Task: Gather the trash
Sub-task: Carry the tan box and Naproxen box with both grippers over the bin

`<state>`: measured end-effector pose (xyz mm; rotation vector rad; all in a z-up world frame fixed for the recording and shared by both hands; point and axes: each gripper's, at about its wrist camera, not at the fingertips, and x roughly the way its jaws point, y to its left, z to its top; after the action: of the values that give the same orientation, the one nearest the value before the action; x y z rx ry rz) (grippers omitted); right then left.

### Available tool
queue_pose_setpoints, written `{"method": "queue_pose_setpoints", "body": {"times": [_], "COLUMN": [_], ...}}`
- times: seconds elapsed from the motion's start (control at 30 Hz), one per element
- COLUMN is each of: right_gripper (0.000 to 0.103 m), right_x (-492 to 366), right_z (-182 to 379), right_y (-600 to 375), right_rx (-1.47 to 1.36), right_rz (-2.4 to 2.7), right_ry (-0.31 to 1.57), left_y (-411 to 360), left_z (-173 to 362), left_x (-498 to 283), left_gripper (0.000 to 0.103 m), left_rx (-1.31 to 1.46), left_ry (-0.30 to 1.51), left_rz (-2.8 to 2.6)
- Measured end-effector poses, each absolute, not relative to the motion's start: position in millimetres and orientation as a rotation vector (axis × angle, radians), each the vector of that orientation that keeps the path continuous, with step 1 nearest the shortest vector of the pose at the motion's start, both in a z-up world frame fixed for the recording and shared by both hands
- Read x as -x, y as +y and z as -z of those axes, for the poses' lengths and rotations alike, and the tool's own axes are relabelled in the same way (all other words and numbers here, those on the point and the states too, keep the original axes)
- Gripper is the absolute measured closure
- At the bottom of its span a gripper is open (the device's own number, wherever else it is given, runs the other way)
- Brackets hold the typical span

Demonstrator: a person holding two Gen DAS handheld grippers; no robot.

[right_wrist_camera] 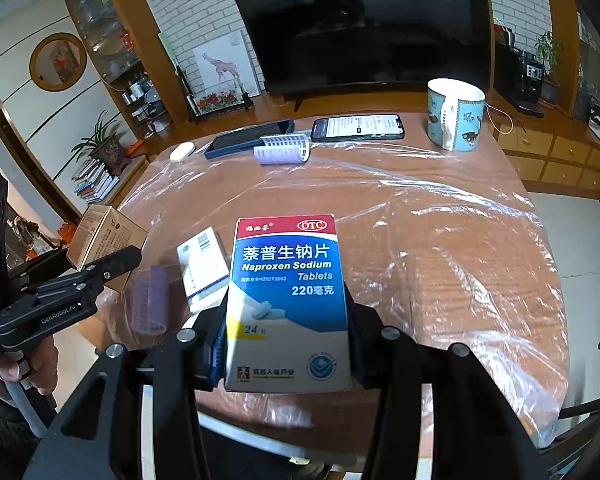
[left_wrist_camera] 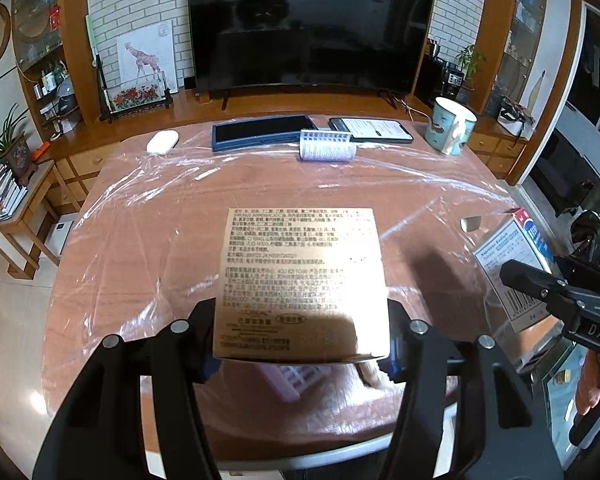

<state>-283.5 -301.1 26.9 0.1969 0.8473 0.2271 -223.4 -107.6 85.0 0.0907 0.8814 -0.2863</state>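
Observation:
My left gripper (left_wrist_camera: pixel 300 320) is shut on a tan cosmetics box (left_wrist_camera: pixel 300 264) with printed text, held above the table. In the right wrist view that box (right_wrist_camera: pixel 100 236) and the left gripper (right_wrist_camera: pixel 112 264) show at the left edge. A blue-and-white Naproxen tablet box (right_wrist_camera: pixel 288 300) stands upright in my right gripper (right_wrist_camera: pixel 288 320), which is shut on its sides. That tablet box (left_wrist_camera: pixel 516 264) also appears at the right of the left wrist view. On the table near its front lie a purple hair roller (right_wrist_camera: pixel 150 300) and a small white carton (right_wrist_camera: pixel 202 264).
The round table (left_wrist_camera: pixel 300 184) wears clear plastic film. At its far side lie a white oval object (left_wrist_camera: pixel 162 142), a dark tablet (left_wrist_camera: pixel 264 130), a phone (left_wrist_camera: pixel 372 130), another roller (left_wrist_camera: pixel 328 150) and a mug (left_wrist_camera: pixel 452 126). A small beige piece (left_wrist_camera: pixel 471 224) lies at right. A TV stands behind.

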Motion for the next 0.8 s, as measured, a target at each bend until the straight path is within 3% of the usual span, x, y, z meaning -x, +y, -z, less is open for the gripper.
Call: {"method": "queue_pose_setpoints", "body": {"times": [0.8], "right_gripper": [0.057], "right_x": [355.7], "right_z": [-15.8], "right_y": [-285.1], "right_rx": [-0.146], "right_rz": [-0.282], "right_ry": [0.884], "left_y": [-114.7], "left_z": [-65.9], "left_x": [306.6], "left_gripper": [0.044], "left_rx": [-0.199], "left_ry": [0.9], "left_rz": [0.328]}}
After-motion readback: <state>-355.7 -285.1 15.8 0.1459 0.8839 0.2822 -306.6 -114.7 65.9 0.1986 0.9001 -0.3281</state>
